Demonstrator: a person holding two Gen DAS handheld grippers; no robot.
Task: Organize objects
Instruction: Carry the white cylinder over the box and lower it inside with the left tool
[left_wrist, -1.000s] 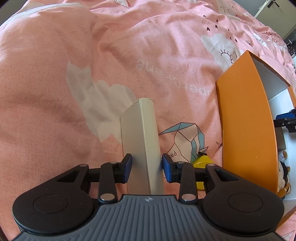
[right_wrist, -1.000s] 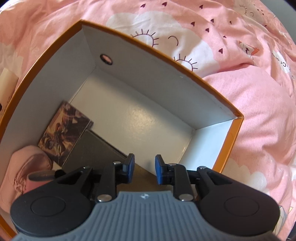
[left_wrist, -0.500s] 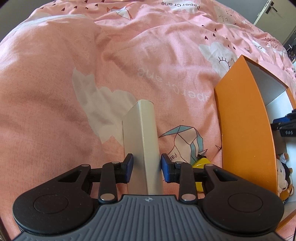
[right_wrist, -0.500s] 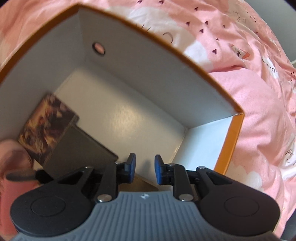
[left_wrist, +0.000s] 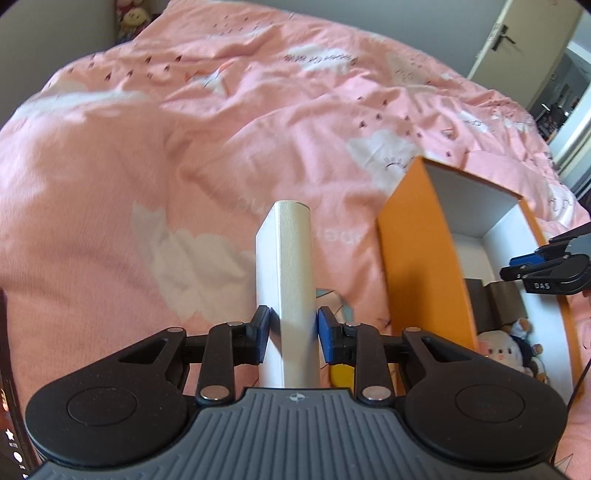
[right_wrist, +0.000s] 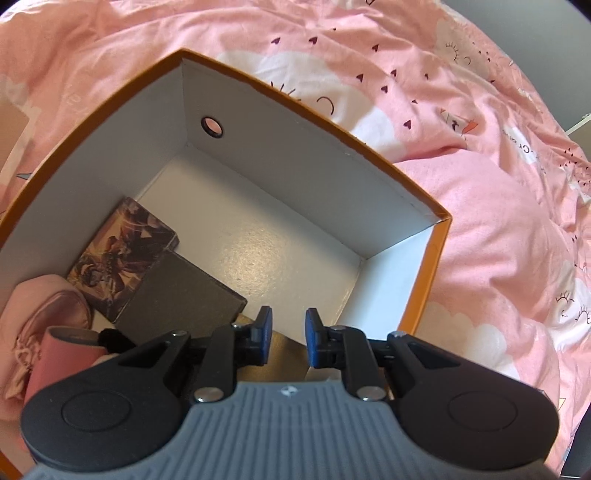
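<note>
Pale cream cardboard, a tall slim box (left_wrist: 291, 280), stands upright between the blue pads of the left gripper (left_wrist: 293, 334), which is closed on its lower part above the pink printed bedcover (left_wrist: 110, 166). The right gripper (right_wrist: 288, 338) hangs half open and holds nothing over the orange cardboard storage box (right_wrist: 424, 291), near its right wall. I think the slim box could tip or slip, because the hold is low.
</note>
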